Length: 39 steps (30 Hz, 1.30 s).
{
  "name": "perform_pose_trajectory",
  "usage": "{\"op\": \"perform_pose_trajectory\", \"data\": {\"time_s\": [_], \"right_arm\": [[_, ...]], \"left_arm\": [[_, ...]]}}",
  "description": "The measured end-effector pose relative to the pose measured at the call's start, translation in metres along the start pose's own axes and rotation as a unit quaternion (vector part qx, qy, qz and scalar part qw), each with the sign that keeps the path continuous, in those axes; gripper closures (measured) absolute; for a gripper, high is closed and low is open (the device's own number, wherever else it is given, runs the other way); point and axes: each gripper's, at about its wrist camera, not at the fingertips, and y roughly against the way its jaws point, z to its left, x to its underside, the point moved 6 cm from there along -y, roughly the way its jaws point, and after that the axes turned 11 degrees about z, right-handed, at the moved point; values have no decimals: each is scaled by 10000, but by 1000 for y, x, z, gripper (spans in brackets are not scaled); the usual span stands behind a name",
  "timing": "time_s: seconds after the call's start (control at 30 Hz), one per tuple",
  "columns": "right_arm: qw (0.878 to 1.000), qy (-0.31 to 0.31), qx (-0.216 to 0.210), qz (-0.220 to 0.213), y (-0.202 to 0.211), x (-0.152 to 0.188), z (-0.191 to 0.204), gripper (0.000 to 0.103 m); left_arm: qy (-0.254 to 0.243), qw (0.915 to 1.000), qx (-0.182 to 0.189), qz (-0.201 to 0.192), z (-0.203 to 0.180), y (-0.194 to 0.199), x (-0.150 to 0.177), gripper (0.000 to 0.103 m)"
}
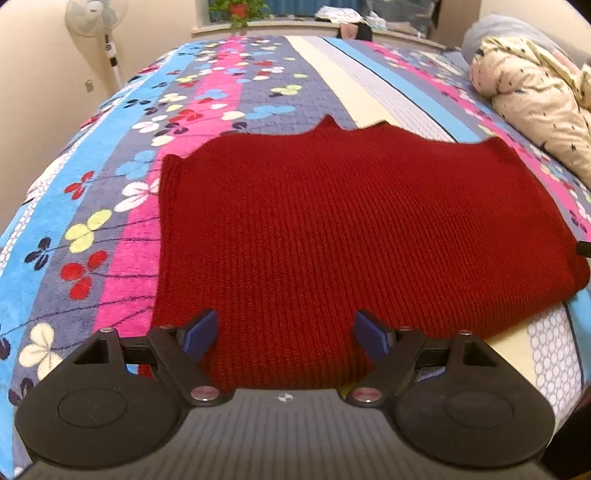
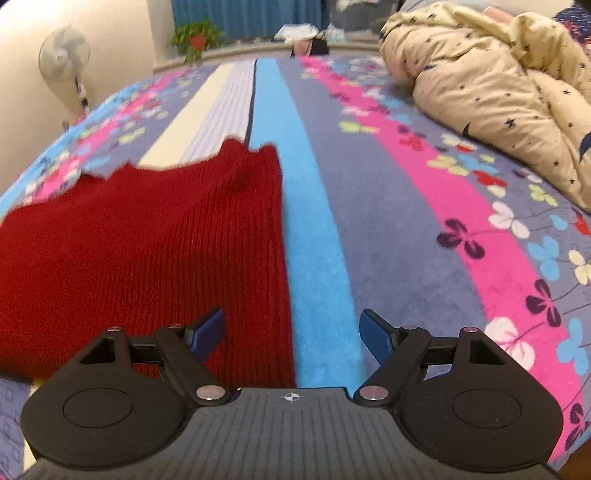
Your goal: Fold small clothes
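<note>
A dark red knitted garment (image 1: 332, 229) lies flat on the striped flowered bedspread (image 1: 110, 206), its near edge at the bed's front. My left gripper (image 1: 286, 338) hovers over that near edge with its blue-padded jaws wide apart and nothing pressed between them. In the right wrist view the same red garment (image 2: 147, 251) fills the left half, its right edge running along a blue stripe. My right gripper (image 2: 293, 338) stands open above that right edge, one pad over the knit, the other over the bedspread (image 2: 424, 240).
A cream star-print quilt (image 2: 498, 92) is bunched at the bed's far right. A white standing fan (image 1: 99, 22) stands left of the bed near the wall. A potted plant (image 1: 238, 9) and loose items sit on the ledge beyond the bed.
</note>
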Motion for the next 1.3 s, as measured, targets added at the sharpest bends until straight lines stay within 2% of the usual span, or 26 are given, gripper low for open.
{"op": "perform_pose_trajectory", "data": {"time_s": [0.2, 0.3, 0.33, 0.37, 0.43, 0.47, 0.57, 0.67, 0.7, 0.73, 0.77, 0.87, 1.0, 1.1, 1.3], "right_arm": [[9978, -216, 96, -620, 20, -10, -8, 23], [9955, -257, 86, -907, 28, -14, -10, 24], [9951, -270, 60, -954, 31, -15, -10, 24], [9948, -286, 46, -976, 32, -16, -11, 24], [9946, -367, -16, -966, 33, -18, -13, 24], [9946, -431, -76, -943, 34, -19, -14, 24], [9940, -660, -249, -840, 34, -21, -18, 25], [9937, -791, -303, -732, 35, -22, -20, 29], [9937, -812, -308, -707, 34, -22, -20, 29], [9937, -836, -313, -684, 34, -22, -20, 29], [9936, -855, -316, -668, 34, -22, -20, 29], [9933, -914, -298, -646, 34, -23, -22, 29], [9922, -1028, -327, -632, 35, -23, -23, 29], [9917, -1063, -357, -624, 36, -24, -24, 29], [9917, -1060, -412, -595, 35, -27, -23, 29]], "left_arm": [[164, 9980, -258, -551, 2, 19, -2, 18], [209, 9964, -252, -776, -1, 31, 1, 24], [237, 9963, -186, -809, -2, 35, 2, 33], [225, 9965, -76, -799, -4, 37, 5, 53], [122, 9974, 104, -706, -9, 40, 11, 76], [107, 9975, 103, -696, -12, 41, 15, 76], [115, 9979, 67, -629, -16, 42, 25, 76], [420, 9979, 115, -485, -12, 40, 32, 72], [565, 9974, 128, -418, -8, 39, 34, 60], [793, 9962, 125, -327, -3, 37, 36, 40], [1031, 9943, 120, -245, 3, 35, 38, 26], [1651, 9858, 298, 71, 20, 27, 42, 23], [2355, 9677, 737, 507, 36, 10, 51, 21], [2731, 9546, 904, 773, 45, -1, 57, 21], [3230, 9374, 1128, 654, 63, -15, 48, 19]]}}
